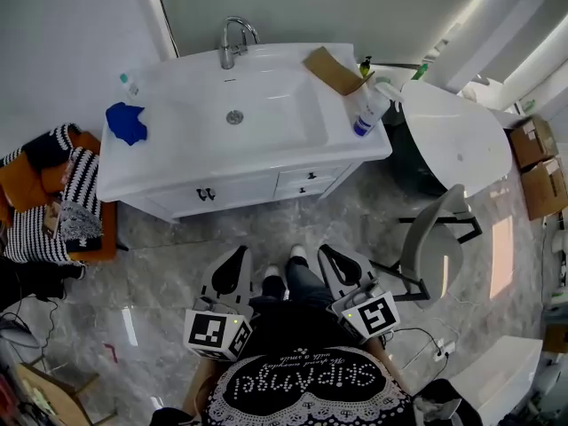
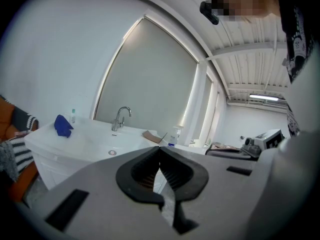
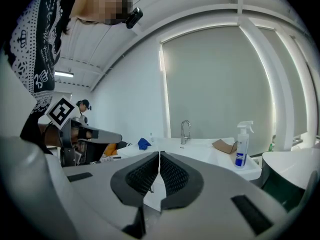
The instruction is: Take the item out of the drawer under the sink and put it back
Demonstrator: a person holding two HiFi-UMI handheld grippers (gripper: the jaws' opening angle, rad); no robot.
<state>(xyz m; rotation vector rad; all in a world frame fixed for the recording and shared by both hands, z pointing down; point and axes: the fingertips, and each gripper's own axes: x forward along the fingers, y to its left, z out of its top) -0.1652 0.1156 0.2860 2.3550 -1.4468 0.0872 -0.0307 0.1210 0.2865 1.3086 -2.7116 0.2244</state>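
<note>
A white vanity [image 1: 177,162] with a sink basin [image 1: 234,116] stands ahead of me. Its drawers [image 1: 306,181] and the cabinet front [image 1: 206,193] are closed, so whatever is inside is hidden. My left gripper [image 1: 240,252] hangs low over the floor, well short of the vanity, shut and holding nothing. My right gripper [image 1: 325,250] is level with it on the other side of the person's feet, also shut and empty. In the left gripper view the left gripper [image 2: 159,148] has its pads touching. The right gripper [image 3: 159,153] looks the same in its own view, facing the vanity [image 3: 200,156].
On the countertop are a blue cloth [image 1: 127,121], a spray bottle [image 1: 368,112], a cardboard piece [image 1: 334,69], a small bottle [image 1: 130,83] and the faucet [image 1: 232,41]. A grey chair [image 1: 435,238] and a white round table [image 1: 453,136] stand at right. Striped fabric on an orange seat [image 1: 53,202] lies left.
</note>
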